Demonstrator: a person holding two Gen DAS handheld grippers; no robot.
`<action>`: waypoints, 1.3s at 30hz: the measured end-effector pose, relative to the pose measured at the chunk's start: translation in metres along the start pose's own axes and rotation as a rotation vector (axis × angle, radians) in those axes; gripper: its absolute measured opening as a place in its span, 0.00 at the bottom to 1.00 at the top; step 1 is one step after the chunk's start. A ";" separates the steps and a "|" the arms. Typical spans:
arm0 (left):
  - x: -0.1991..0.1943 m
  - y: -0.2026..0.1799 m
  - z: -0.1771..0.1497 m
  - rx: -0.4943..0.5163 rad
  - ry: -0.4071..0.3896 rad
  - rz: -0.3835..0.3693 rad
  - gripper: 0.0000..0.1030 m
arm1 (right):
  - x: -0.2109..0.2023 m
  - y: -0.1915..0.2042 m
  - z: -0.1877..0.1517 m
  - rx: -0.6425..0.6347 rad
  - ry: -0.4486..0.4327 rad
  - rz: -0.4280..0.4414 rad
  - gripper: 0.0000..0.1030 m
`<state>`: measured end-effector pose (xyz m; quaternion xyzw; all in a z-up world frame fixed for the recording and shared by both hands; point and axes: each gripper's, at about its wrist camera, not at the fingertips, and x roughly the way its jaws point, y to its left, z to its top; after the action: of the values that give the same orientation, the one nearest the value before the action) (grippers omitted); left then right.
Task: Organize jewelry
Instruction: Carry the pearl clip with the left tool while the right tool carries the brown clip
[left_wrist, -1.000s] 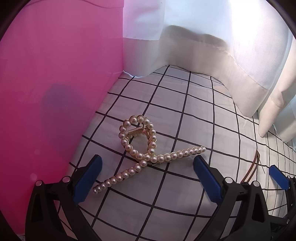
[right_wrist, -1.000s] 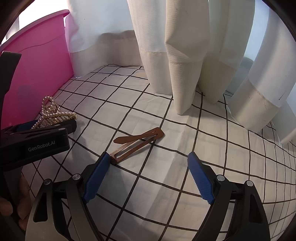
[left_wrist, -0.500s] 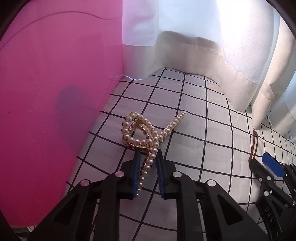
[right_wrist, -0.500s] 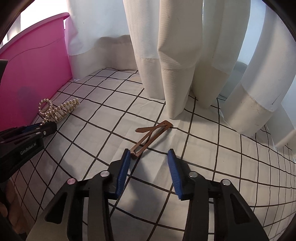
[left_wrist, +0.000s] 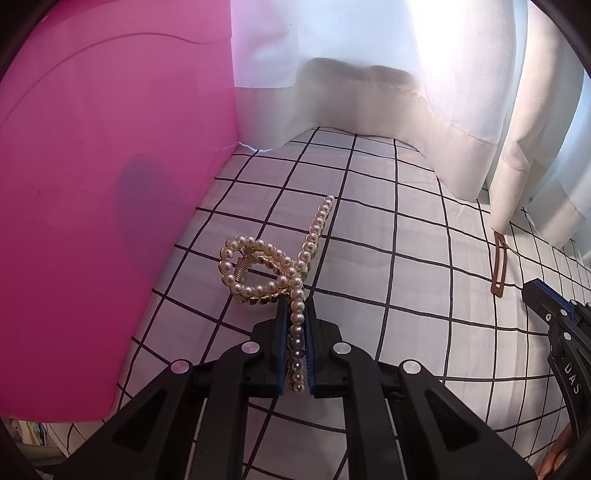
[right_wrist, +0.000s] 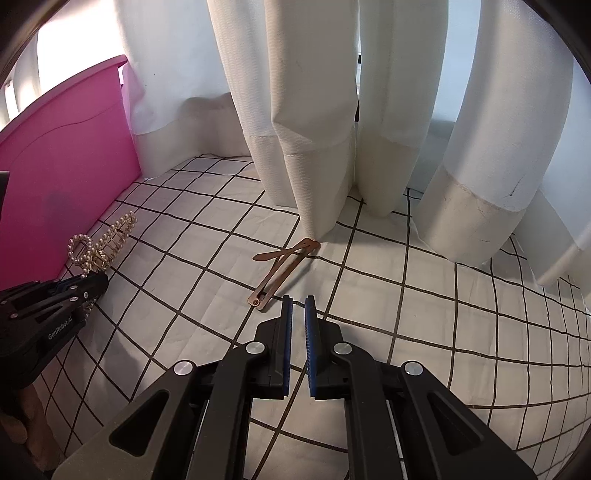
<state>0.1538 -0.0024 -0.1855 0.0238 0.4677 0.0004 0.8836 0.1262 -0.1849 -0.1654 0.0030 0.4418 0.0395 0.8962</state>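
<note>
A pearl hair claw clip (left_wrist: 273, 273) with a gold spring lies on the grid-patterned cloth (left_wrist: 406, 295). My left gripper (left_wrist: 296, 306) is shut on one pearl arm of it, next to the pink box. The clip also shows in the right wrist view (right_wrist: 99, 247), with the left gripper (right_wrist: 99, 282) at its near end. A brown snap hair clip (right_wrist: 280, 269) lies open on the cloth, also seen in the left wrist view (left_wrist: 499, 264). My right gripper (right_wrist: 298, 301) is shut with nothing between its pads, just short of the brown clip's near end.
A tall pink box wall (left_wrist: 92, 203) stands close on the left, also in the right wrist view (right_wrist: 62, 166). White curtains (right_wrist: 314, 110) hang down onto the cloth at the back. The right gripper's tip (left_wrist: 543, 295) shows at the right edge of the left wrist view.
Both grippers closed from wide open. The left one clamped onto the pearl clip's arm and the clip turned. The right one shut empty and drew back from the brown clip.
</note>
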 end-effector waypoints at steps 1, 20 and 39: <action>0.000 0.001 0.000 -0.002 0.001 -0.001 0.09 | 0.001 0.000 0.002 0.006 0.003 0.007 0.07; -0.002 0.003 -0.003 -0.010 -0.009 -0.011 0.09 | 0.041 0.027 0.027 -0.002 0.010 -0.095 0.42; -0.010 -0.009 -0.004 0.008 -0.019 -0.008 0.08 | 0.003 0.010 0.017 -0.029 -0.055 -0.050 0.12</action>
<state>0.1444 -0.0111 -0.1797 0.0257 0.4594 -0.0053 0.8878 0.1403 -0.1740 -0.1568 -0.0198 0.4164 0.0234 0.9087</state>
